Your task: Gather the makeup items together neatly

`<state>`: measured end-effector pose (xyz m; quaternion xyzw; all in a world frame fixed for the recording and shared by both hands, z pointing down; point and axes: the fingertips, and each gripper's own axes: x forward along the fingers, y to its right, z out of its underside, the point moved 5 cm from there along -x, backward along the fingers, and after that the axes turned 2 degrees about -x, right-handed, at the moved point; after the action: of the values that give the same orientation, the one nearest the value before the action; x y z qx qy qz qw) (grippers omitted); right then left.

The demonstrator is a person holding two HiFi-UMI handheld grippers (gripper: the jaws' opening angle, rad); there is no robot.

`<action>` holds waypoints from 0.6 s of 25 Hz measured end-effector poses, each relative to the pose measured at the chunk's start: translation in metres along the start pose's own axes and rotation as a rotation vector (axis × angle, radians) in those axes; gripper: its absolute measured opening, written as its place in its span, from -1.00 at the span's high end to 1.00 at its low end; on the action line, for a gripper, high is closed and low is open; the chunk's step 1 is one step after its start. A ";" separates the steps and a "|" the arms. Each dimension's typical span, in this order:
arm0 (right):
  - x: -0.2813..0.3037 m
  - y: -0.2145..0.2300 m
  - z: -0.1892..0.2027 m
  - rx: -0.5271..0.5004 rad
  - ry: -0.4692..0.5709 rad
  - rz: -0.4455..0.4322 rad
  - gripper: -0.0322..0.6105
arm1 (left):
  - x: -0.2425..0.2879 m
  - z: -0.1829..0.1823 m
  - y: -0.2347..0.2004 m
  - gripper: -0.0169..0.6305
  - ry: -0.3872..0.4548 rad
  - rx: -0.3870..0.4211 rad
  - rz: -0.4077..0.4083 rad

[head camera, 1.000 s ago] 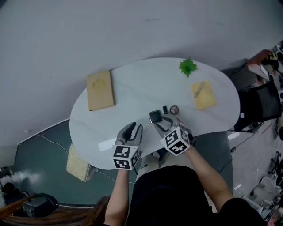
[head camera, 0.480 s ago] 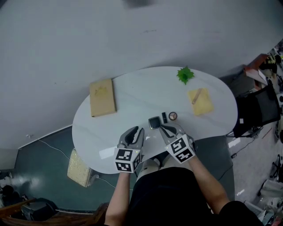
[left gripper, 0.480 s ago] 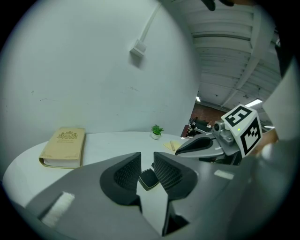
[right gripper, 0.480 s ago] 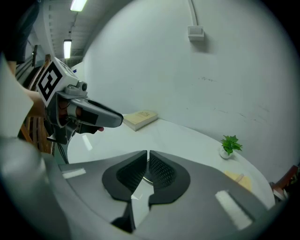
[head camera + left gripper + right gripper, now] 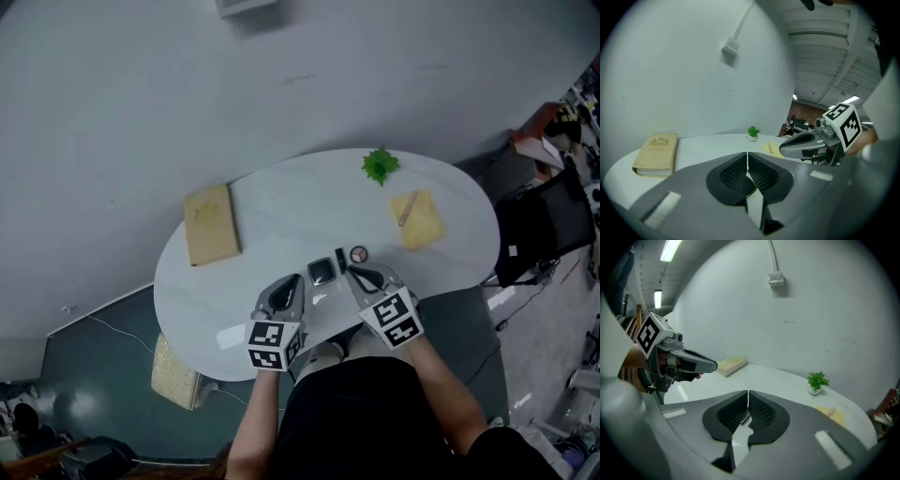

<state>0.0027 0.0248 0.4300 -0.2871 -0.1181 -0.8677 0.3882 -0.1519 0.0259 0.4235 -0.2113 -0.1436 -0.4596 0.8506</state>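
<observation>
3 makeup items, a compact [image 5: 322, 272], a black stick [image 5: 340, 261] and a round pot [image 5: 358, 254], sit in a close row near the table's [image 5: 281, 211] front edge. The left gripper [image 5: 295, 281] and right gripper [image 5: 355, 273] flank them; their jaws have just been closing and now meet, empty.

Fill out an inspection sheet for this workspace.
Surface: white rounded table, glossy.
Job's things: square compact, small black tube and round compact, grouped near the front edge.
Clutter: tan book, potted plant, yellow pad.
Grippers: left gripper and right gripper have just been closing; both shut, nothing between the jaws.
Cables: one cable on the floor at left.
Surroundings: black chair at right.
</observation>
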 end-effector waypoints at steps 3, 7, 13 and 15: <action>-0.008 0.020 0.003 0.031 0.004 0.030 0.85 | 0.012 -0.009 0.008 0.94 -0.002 0.012 0.016; -0.019 0.051 0.010 0.083 0.006 0.082 0.85 | 0.032 -0.021 0.018 0.94 -0.005 0.025 0.040; -0.037 0.102 0.022 0.144 0.018 0.155 0.84 | 0.073 -0.038 0.046 0.94 -0.026 0.063 0.100; -0.044 0.116 0.027 0.159 0.021 0.173 0.84 | 0.089 -0.043 0.058 0.92 -0.035 0.076 0.123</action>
<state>0.1234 -0.0152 0.4243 -0.2555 -0.1575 -0.8216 0.4846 -0.0533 -0.0314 0.4118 -0.1953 -0.1627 -0.3971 0.8819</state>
